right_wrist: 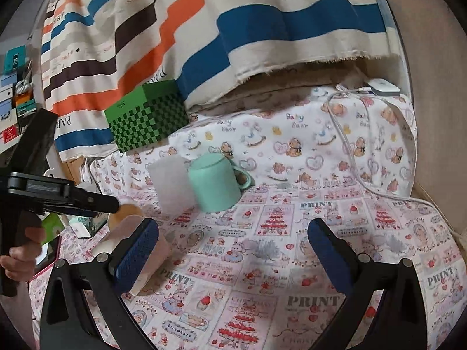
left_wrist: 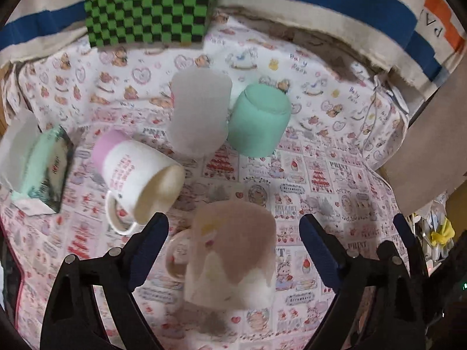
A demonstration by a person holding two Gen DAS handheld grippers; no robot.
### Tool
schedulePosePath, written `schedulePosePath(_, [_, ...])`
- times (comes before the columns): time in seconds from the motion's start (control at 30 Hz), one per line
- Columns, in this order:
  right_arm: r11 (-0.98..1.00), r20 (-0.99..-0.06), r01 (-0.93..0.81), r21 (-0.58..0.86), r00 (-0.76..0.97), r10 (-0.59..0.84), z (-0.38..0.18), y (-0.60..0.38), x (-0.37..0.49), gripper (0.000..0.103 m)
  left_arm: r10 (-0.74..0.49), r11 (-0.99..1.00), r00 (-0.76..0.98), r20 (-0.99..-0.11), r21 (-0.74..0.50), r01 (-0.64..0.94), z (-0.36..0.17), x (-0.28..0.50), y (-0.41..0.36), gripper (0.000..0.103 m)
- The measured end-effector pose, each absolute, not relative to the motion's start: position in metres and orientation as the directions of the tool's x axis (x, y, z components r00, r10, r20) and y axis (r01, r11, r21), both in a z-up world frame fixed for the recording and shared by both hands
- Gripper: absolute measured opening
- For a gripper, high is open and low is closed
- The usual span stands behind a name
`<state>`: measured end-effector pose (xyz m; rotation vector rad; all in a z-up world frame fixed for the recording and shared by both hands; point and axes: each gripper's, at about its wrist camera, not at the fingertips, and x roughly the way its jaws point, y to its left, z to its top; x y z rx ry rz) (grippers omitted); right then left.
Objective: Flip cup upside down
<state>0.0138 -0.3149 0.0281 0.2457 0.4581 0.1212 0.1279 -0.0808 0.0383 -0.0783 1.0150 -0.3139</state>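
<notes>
Left wrist view: left gripper (left_wrist: 233, 227) has its jaws spread wide, nothing held. Just ahead of and between the fingers sits a pink-and-white mug (left_wrist: 233, 253), base up, handle toward the left finger; it looks already inverted, blurred, so I can't tell whether the pads touch it, probably not. Beyond the left fingertip, a white mug with lilac base (left_wrist: 137, 178) lies tipped on its side, mouth facing the claw, handle down on the printed cloth (left_wrist: 321, 160). That one is likely the remaining cup to flip. Farther ahead, a frosted tumbler (left_wrist: 200, 113) and a mint mug (left_wrist: 258, 119) stand upside down, side by side, touching or nearly so. Tissue pack (left_wrist: 43, 172) far left of the claw; green checkered box (left_wrist: 149, 8) at the back.

Right wrist view: right gripper (right_wrist: 233, 250) also gapes wide, empty, over bare cloth. The mint mug (right_wrist: 214, 183) and tumbler (right_wrist: 172, 180) are ahead, the pink-and-white mug (right_wrist: 137, 250) partly hidden behind its left finger, the left gripper (right_wrist: 87, 201) off to its left, white cable (right_wrist: 350, 145) ahead-right.

Step, as I judge it: one cup just set down, release stage. Next move: back the left claw off, swing to the sideways mug, close on its wall, rotate rim-down.
</notes>
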Motion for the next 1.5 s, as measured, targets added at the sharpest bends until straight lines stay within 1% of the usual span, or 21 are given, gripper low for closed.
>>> schedulePosePath(0.17, [0.977,-0.408,-0.041,0.211,0.904,0.127,0.03,-0.309,0.009,0.103,-0.272,0.956,0.415,-0.868,-0.194,0.219,0.013,0.143,-0.096,0.09])
schedulePosePath(0.23, [0.974,-0.407,-0.054,0.218,0.902,0.141,0.031,-0.309,0.009,0.103,-0.236,0.964,0.405,-0.883,-0.159,0.214,0.003,0.15,-0.1,0.084])
schedulePosePath(0.27, [0.972,-0.415,-0.06,0.225,0.897,0.151,0.03,-0.308,0.01,0.103,-0.224,0.966,0.392,-0.892,-0.151,0.21,-0.002,0.153,-0.102,0.084])
schedulePosePath(0.5, [0.968,-0.433,-0.048,0.247,0.888,0.155,0.027,-0.31,0.013,0.103,-0.252,0.963,0.355,-0.9,-0.197,0.184,-0.012,0.163,-0.094,0.084])
schedulePosePath(0.7, [0.972,-0.402,-0.03,0.234,0.907,0.125,0.034,-0.314,0.007,0.103,-0.363,0.931,0.431,-0.826,-0.31,0.19,0.02,0.142,-0.076,0.083])
schedulePosePath(0.77, [0.971,-0.402,-0.027,0.237,0.907,0.123,0.035,-0.315,0.007,0.103,-0.376,0.926,0.46,-0.804,-0.317,0.203,0.031,0.134,-0.073,0.083])
schedulePosePath(0.93, [0.973,-0.416,-0.024,0.228,0.902,0.119,0.033,-0.313,0.009,0.103,-0.357,0.933,0.543,-0.76,-0.261,0.248,0.042,0.117,-0.076,0.083])
schedulePosePath(1.03, [0.977,-0.414,-0.019,0.212,0.904,0.107,0.033,-0.311,0.009,0.103,-0.354,0.933,0.582,-0.732,-0.233,0.275,0.039,0.114,-0.084,0.083])
schedulePosePath(1.13, [0.979,-0.406,-0.013,0.202,0.909,0.096,0.034,-0.31,0.007,0.103,-0.352,0.933,0.638,-0.684,-0.202,0.298,0.032,0.112,-0.092,0.083])
schedulePosePath(1.27, [0.978,-0.407,-0.002,0.207,0.909,0.088,0.035,-0.313,0.007,0.103,-0.314,0.94,0.715,-0.625,-0.102,0.324,0.022,0.109,-0.101,0.083])
schedulePosePath(1.4, [0.974,-0.403,0.01,0.227,0.911,0.085,0.037,-0.318,0.007,0.103,-0.331,0.924,0.721,-0.609,-0.054,0.378,0.013,0.109,-0.11,0.084])
schedulePosePath(1.5, [0.976,-0.4,0.015,0.216,0.913,0.075,0.037,-0.318,0.007,0.103,-0.36,0.914,0.733,-0.577,-0.061,0.401,0.014,0.103,-0.109,0.084])
